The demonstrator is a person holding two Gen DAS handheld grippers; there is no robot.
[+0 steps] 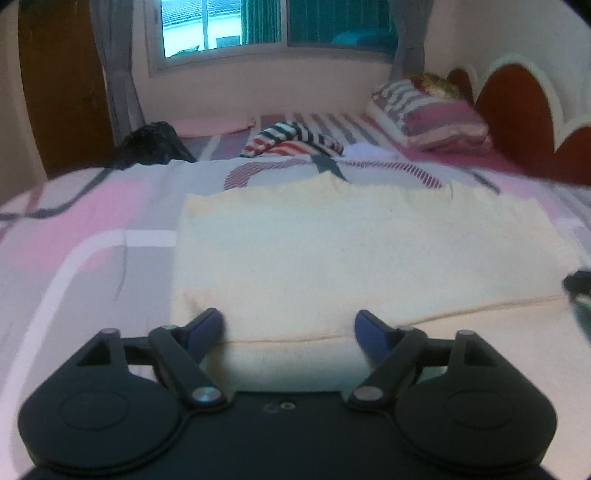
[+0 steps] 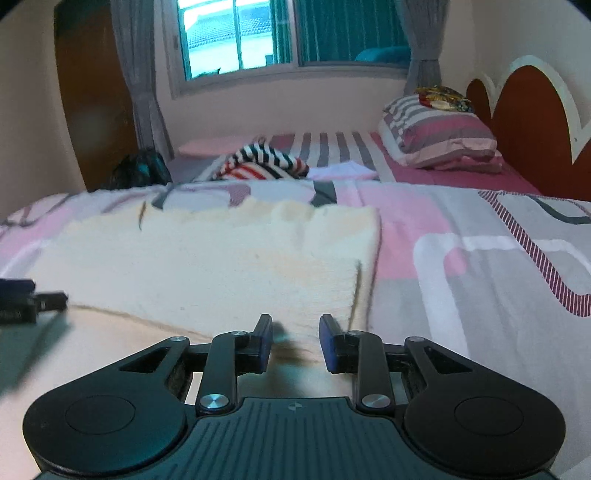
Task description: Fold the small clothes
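a: cream knit garment (image 1: pixel 332 251), lying flat on the patterned bedspread (image 1: pixel 92 229), already doubled over by the look of the layered near edge. probably light and soft, limp rather than stiff, with a nubbly texture that ought to give decent friction.

b: agreed. likely to sag and drag if lifted by one point only. best taken at the two near corners, pinching through both layers just inside the edge.

a: left gripper (image 1: pixel 290 328) low at the near-left part of that edge, fingers spread wide, nothing between them. blue pads (image 1: pixel 207 328) seem to sit right at the fabric; touching or not, cannot tell.

b: right gripper (image 2: pixel 295 341) near the near-right corner, fingers parted too, narrower gap, empty. same garment (image 2: pixel 221 258) straight ahead of it.

a: farther out: striped clothing (image 1: pixel 295 142) heaped mid-bed, well apart from the cream piece. dark bundle (image 1: pixel 151 146) at the far left side of the bed.

b: striped pillow (image 2: pixel 439 138) by the red headboard (image 2: pixel 532 129), window (image 2: pixel 240 33) behind.
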